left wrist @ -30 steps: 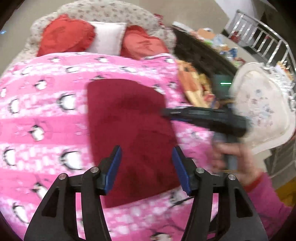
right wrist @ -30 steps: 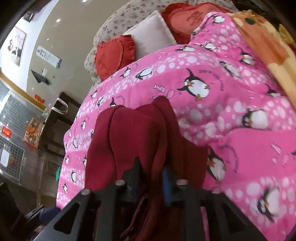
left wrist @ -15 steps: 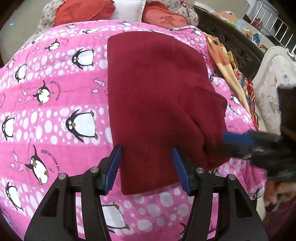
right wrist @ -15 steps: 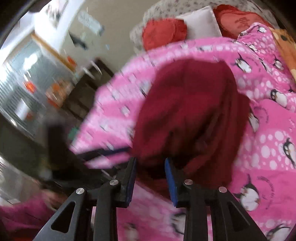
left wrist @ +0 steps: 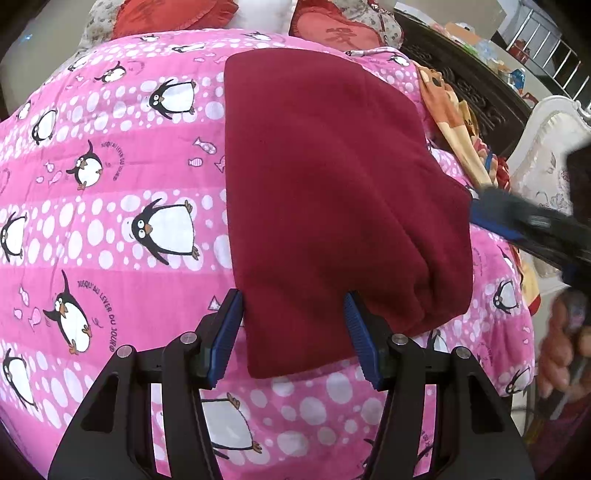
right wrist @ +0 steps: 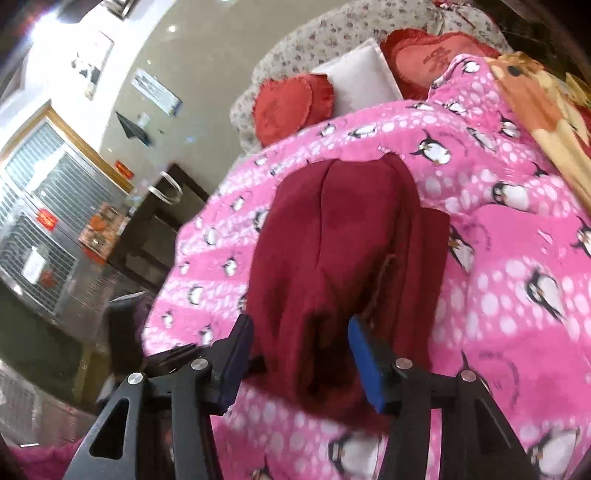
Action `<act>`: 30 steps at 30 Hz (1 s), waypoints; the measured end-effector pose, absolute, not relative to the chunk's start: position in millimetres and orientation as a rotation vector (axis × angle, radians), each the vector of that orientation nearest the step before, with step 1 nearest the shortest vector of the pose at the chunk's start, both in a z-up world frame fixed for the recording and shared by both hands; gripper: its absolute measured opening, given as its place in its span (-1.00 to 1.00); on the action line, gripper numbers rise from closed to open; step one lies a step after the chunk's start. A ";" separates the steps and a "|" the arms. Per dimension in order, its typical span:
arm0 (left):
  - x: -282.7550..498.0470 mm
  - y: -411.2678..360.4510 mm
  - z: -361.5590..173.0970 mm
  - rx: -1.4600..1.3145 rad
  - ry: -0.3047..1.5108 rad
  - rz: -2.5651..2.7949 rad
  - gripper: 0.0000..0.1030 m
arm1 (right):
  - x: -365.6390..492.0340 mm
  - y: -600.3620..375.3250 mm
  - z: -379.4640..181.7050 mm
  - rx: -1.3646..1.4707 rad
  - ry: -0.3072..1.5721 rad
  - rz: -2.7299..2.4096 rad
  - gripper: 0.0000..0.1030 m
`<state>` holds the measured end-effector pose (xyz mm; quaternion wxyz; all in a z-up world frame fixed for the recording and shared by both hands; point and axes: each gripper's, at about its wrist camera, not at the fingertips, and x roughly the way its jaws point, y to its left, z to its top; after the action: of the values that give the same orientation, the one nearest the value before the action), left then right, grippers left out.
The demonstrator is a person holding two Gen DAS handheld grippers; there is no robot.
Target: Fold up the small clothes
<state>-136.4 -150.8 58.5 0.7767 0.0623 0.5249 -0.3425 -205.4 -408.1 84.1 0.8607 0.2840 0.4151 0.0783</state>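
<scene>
A dark red garment (left wrist: pixel 325 192) lies folded on a pink penguin blanket (left wrist: pixel 110 206). My left gripper (left wrist: pixel 293 325) is open, its jaws on either side of the garment's near edge, holding nothing. My right gripper (right wrist: pixel 301 350) is open with its jaws on either side of the garment (right wrist: pixel 351 240) at its right side; it also shows blurred in the left wrist view (left wrist: pixel 517 225). In the right wrist view the garment shows stacked layers.
Red heart cushions (left wrist: pixel 177 18) and a white pillow (right wrist: pixel 354 77) lie at the head of the bed. An orange patterned cloth (left wrist: pixel 454 122) lies along the blanket's right edge. A dark carved headboard (left wrist: pixel 461 85) and a white chair (left wrist: pixel 546 155) stand to the right.
My right gripper has opened and let go of the garment, which now lies flat. My left gripper has come closer to the garment's near edge.
</scene>
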 end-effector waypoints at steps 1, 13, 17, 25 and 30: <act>-135.8 -150.3 58.6 0.133 1.138 -0.741 0.10 | -196.2 -406.1 74.1 0.610 0.910 0.168 -0.32; -141.9 -142.9 65.3 0.131 1.111 -0.750 0.10 | -217.3 -421.4 62.0 0.520 0.931 0.036 -0.74; -145.7 -138.9 89.8 0.134 1.024 -0.744 0.10 | -230.3 -421.4 83.0 0.532 0.917 0.036 -0.57; -137.5 -154.9 88.1 0.168 1.005 -0.695 0.10 | -245.1 -384.7 112.6 0.474 0.829 0.185 -0.56; -137.6 -160.1 77.2 0.183 1.021 -0.686 0.10 | -233.0 -377.2 70.4 0.384 0.943 0.079 -0.57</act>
<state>-137.6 -160.1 77.2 0.8128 0.0856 0.4783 -0.3215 -233.0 -377.2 70.4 0.8723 0.1839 0.4515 0.0376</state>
